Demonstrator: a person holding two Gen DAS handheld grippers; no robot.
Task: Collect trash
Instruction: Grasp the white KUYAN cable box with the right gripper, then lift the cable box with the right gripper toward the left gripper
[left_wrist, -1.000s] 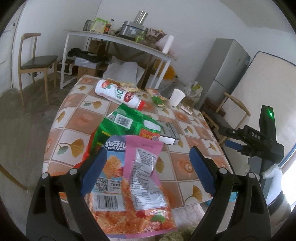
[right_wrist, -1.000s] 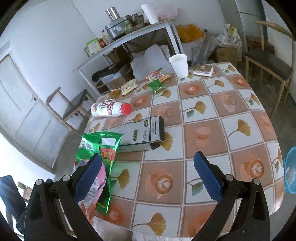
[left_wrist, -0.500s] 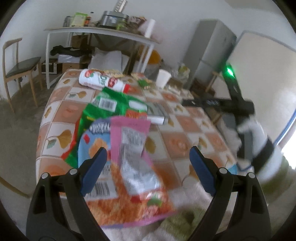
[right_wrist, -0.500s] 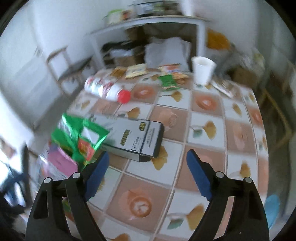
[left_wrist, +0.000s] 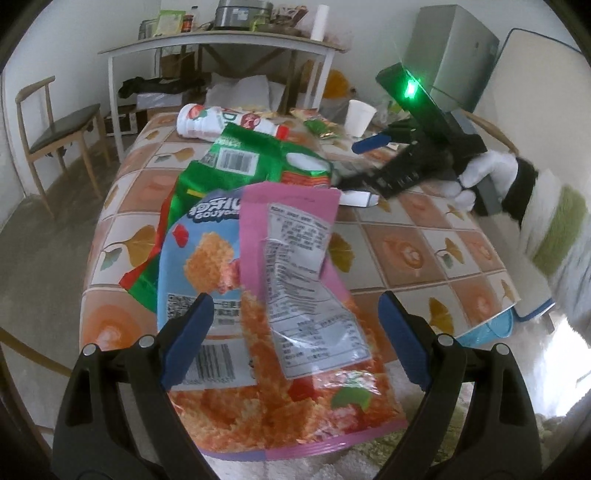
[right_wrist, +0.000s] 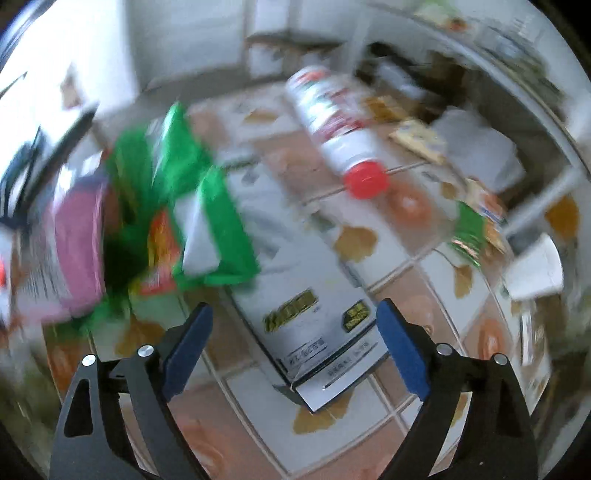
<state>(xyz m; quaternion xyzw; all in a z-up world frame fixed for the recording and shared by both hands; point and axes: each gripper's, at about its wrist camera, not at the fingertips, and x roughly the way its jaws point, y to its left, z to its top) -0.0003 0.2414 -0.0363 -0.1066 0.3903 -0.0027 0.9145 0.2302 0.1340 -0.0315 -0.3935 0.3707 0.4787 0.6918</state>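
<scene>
Heads up: your right gripper (right_wrist: 293, 343) is opening, wide over the grey box (right_wrist: 306, 302) with nothing pinched yet. Clip the green bag (right_wrist: 199, 206) overlapping it and both could slide. Only the left view shows the blue bin (left_wrist: 491, 326) past the table (left_wrist: 424, 254) edge. Left gripper (left_wrist: 295, 334) gapes empty above the orange snack bag (left_wrist: 258, 332).

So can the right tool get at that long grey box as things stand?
Probably yes. The right tool has its jaws opening, with the free end of the box lying between them and nothing on top there. The green bag overlaps only the far end.
</scene>
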